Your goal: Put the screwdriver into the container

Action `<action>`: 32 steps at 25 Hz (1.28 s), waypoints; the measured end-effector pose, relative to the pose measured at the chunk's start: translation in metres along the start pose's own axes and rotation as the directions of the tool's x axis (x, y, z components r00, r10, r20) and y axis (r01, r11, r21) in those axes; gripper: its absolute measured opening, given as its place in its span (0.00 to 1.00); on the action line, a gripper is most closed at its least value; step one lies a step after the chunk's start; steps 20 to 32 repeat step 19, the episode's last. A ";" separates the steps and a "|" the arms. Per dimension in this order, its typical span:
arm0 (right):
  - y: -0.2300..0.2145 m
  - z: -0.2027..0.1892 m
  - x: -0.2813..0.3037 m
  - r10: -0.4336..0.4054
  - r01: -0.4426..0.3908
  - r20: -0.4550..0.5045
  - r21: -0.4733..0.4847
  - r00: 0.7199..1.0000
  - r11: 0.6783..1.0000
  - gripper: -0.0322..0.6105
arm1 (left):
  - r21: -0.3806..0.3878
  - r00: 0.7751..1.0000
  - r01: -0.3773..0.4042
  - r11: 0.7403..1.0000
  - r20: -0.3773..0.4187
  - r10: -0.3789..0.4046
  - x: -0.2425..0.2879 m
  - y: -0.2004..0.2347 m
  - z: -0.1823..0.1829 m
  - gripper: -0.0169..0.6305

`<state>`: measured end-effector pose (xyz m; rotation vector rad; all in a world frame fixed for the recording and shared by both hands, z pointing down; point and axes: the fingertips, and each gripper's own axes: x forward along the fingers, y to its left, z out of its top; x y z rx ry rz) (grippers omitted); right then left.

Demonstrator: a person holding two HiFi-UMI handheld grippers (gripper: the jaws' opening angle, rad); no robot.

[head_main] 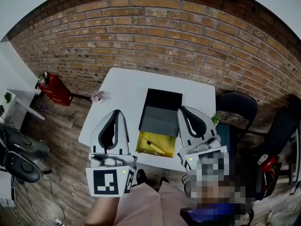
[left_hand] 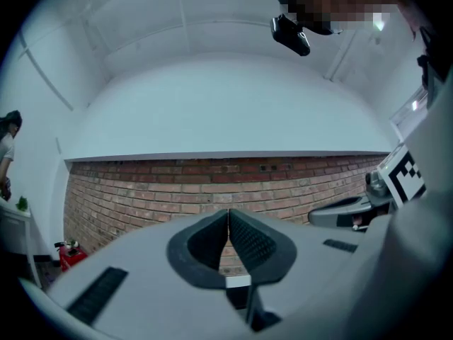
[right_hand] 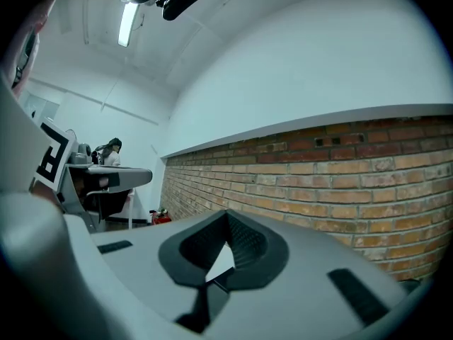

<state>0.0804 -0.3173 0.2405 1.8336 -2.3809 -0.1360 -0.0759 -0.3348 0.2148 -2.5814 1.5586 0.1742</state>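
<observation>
Screwdriver [head_main: 153, 146] lies in container's [head_main: 162, 98] near yellow section, right at bench [head_main: 123, 86] near edge. L gripper [head_main: 116, 112] left of container, R gripper [head_main: 184, 109] right of it, both w/ jaws pressed together, nothing btwn. Open bench either side of container; chair [head_main: 237, 108] close off right edge. Gripper views show brick wall [left_hand: 141, 190], not bench – only head view shows screwdriver.
</observation>
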 end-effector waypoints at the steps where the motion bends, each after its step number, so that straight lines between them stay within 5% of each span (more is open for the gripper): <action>1: 0.000 -0.001 0.000 0.001 -0.001 -0.001 0.002 1.000 1.000 0.05 | 0.000 1.000 0.002 1.000 -0.002 -0.002 0.000 0.000 -0.001 0.05; 32: -0.001 -0.005 0.009 0.011 -0.011 -0.019 -0.007 1.000 1.000 0.05 | -0.001 1.000 0.013 1.000 -0.023 -0.013 0.007 0.000 -0.011 0.05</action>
